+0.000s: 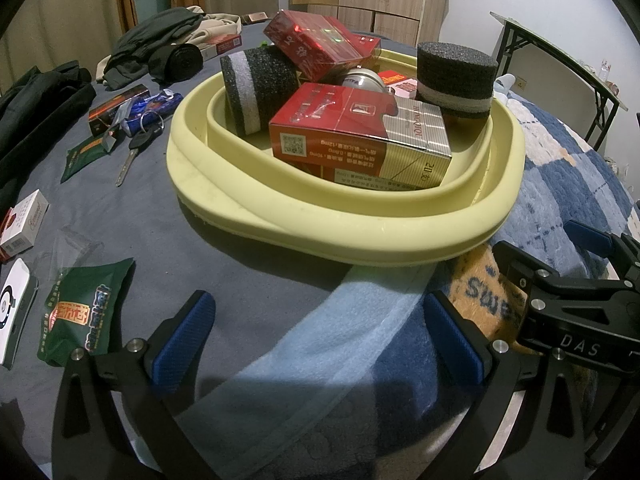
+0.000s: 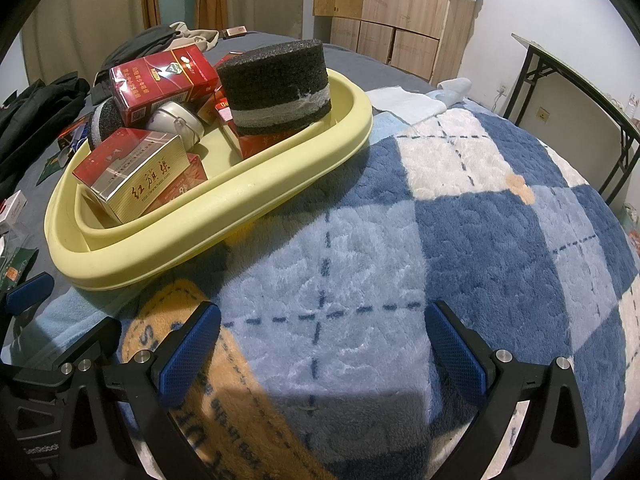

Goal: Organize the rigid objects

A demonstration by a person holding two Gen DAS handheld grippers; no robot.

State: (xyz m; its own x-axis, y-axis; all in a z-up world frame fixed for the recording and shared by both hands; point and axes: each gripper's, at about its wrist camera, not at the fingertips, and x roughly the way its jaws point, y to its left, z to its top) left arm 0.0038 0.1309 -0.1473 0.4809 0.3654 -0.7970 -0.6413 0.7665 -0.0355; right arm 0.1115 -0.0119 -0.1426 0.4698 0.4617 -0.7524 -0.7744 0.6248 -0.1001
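A: What is hidden or hard to read in the pale yellow oval plastic basin [image 1: 280, 236]?

B: Its floor is mostly covered. A small silver round tin [image 1: 362, 79] shows only its top behind the red and gold cigarette carton [image 1: 360, 136], and its label is too cropped to read. A second red box under that carton shows just an edge with tiny print. The carton's side in the left wrist view carries a QR code and upside-down small print; "12mg" and "10mg" can be made out

A: And the other things inside?

B: A dark grey foam cylinder with a white band [image 1: 256, 88] lies on its side at the basin's left, another foam cylinder [image 2: 280, 88] stands at the far right rim, and a glossy red cigarette box [image 2: 164, 80] rests tilted on top of the pile

A: Where do the tools stand?

B: The left gripper [image 1: 320, 340] hangs in front of the basin above a light blue towel [image 1: 320, 340], its blue pads wide apart with nothing between them. The right gripper [image 2: 324, 348] is spread just as wide over the blue and white checked fleece blanket [image 2: 460, 220], also gripping nothing. Its body shows "DAS" in the left view

A: Anything outside the basin?

B: On the grey sheet lie a key on a ring [image 1: 136, 148], a green foil packet [image 1: 80, 308] with blurred writing, and a white box [image 1: 24, 222] whose script is cut by the frame edge
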